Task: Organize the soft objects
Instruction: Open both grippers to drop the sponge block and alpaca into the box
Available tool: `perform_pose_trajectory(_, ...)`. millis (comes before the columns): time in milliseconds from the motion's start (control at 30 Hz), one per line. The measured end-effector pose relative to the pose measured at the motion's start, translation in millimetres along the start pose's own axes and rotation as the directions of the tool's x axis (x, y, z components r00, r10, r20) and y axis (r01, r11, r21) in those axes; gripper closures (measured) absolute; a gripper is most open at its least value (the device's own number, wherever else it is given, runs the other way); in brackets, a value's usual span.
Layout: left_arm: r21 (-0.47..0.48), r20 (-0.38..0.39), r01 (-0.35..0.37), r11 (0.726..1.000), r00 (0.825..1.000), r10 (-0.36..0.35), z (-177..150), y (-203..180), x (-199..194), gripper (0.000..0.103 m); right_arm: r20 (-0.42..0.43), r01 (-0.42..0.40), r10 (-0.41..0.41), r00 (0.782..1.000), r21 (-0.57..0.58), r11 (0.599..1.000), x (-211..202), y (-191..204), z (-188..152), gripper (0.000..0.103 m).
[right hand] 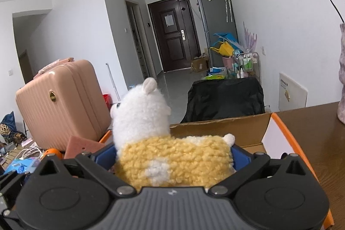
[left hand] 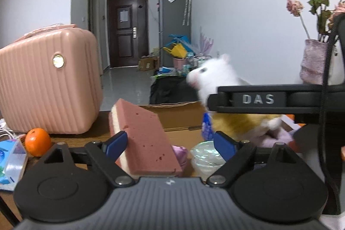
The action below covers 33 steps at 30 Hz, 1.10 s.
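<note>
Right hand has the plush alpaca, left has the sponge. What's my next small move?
Probably lower the alpaca into the cardboard box and release. The right gripper holds it just above the open box, and the left gripper isn't clamping the sponge.
</note>
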<state>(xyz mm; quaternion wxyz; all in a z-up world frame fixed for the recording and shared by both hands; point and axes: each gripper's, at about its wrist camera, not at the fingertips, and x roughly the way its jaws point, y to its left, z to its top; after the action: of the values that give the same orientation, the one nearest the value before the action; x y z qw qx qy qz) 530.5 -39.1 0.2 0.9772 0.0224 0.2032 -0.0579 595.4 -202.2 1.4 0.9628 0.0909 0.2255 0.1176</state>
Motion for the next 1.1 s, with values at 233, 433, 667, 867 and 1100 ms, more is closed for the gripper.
perform_pose_trajectory(233, 0.004, -0.007, -0.016, 1.000, 1.000, 0.016, -1, -2, 2, 0.013, 0.013, -0.014, 0.014, 1.000, 0.004, 1.000, -5, -1, -1, 0.000)
perform_pose_trajectory(433, 0.006, -0.002, -0.005, 1.000, 1.000, 0.005, 0, -1, 1, 0.012, 0.038, -0.007, 0.007, 0.999, 0.018, 1.000, -12, -6, 2, 0.000)
perform_pose_trajectory(667, 0.014, 0.051, 0.045, 0.999, 0.998, -0.046, 2, -11, -17, 0.012, 0.069, 0.017, -0.019, 0.997, 0.030, 0.999, -29, -17, 3, 0.000)
perform_pose_trajectory(867, 0.035, 0.069, 0.053, 0.998, 0.996, -0.055, -2, -28, -36, 0.012, 0.089, 0.041, -0.046, 0.995, 0.063, 0.997, -53, -35, 0, 0.000)
perform_pose_trajectory(1100, -0.006, 0.065, -0.002, 1.000, 0.998, 0.002, -10, -22, -59, 0.006, 0.099, 0.067, -0.074, 0.992, 0.068, 0.995, -87, -42, -13, 0.000)
